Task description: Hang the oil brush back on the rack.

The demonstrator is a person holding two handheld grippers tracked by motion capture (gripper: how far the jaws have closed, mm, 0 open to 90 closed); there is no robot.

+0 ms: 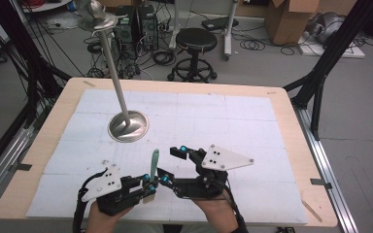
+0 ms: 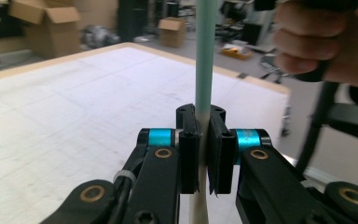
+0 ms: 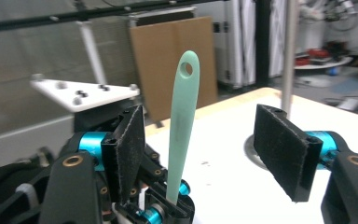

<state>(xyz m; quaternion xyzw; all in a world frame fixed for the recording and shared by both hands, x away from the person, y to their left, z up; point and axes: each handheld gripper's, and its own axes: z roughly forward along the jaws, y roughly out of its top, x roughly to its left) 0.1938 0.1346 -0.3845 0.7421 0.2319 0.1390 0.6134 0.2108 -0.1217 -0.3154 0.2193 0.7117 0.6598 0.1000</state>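
Observation:
A mint-green utensil [image 1: 154,162] with a hole at its upper end stands upright near the table's front edge. My left gripper [image 1: 150,187] is shut on its lower part. In the left gripper view the pads [image 2: 189,154] press both sides of the green handle [image 2: 205,56], which turns cream below the jaws. My right gripper [image 1: 170,165] is just right of it, open. In the right gripper view its gripper [image 3: 205,140] has wide-spread jaws, and the utensil [image 3: 182,116] rises between them and beyond, touching neither pad.
A metal stand with a round base [image 1: 127,126] and a tall leaning pole stands left of the table's centre. A white gridded mat [image 1: 233,121] covers the wooden table [image 1: 291,102]. A black stool [image 1: 195,41] and cables lie on the floor beyond.

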